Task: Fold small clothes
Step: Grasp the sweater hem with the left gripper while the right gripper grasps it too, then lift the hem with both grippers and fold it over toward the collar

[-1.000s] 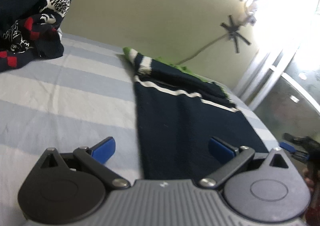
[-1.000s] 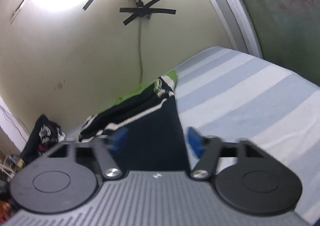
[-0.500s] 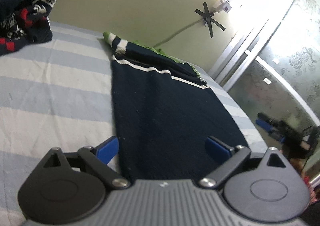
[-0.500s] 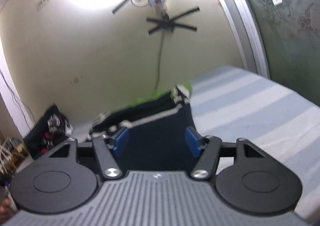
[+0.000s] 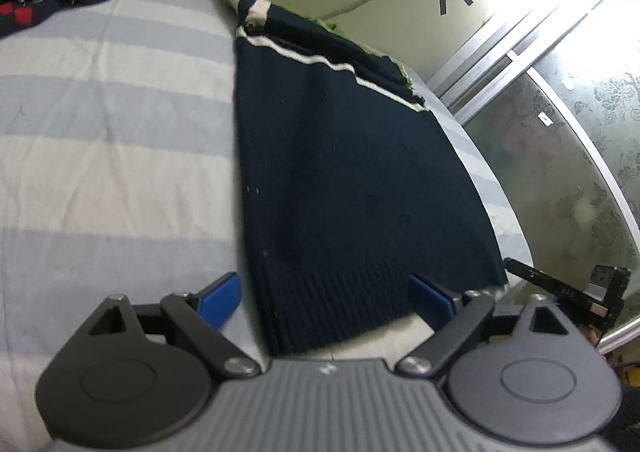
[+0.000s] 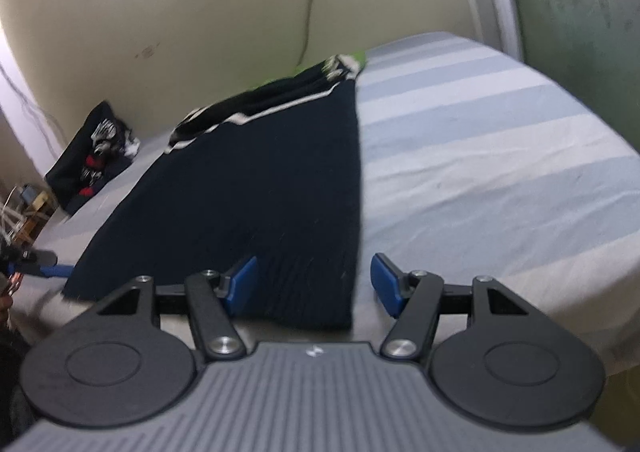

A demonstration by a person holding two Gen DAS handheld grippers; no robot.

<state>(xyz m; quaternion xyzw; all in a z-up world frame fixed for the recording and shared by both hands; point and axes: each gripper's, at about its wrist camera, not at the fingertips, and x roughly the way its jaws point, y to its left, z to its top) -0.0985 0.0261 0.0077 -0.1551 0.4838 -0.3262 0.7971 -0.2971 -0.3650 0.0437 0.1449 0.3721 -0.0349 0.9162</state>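
Garment: a navy knitted sweater (image 5: 352,180) lies flat on the striped bedsheet (image 5: 112,140), its sides already turned in to a long narrow panel; the ribbed hem is the end nearest both tongs, the white-striped sleeves and green collar bunch at the far end
Left tongs: the left gripper (image 5: 326,298) hangs just above the hem, straddling its left corner; its left blue pad is over bare sheet, its right pad over the knit; the jaws stand wide though they have just been closing a little; the cloth lies between them, not pinched
Right tongs: the right gripper (image 6: 314,282) straddles the hem's right corner; one pad over the knit, the other over the sheet just beside the edge; jaws spread, nothing clamped
Done so far: by my reading, the lengthwise folds are finished; the panel looks smooth and straight
Left to do: the hem is not yet picked up; I judge the end-to-end fold toward the collar remains, perhaps a second halving after it
Other clothes: a dark patterned pile (image 6: 94,156) sits far beyond the left tongs near the wall; it looks unfolded, so more garments probably wait
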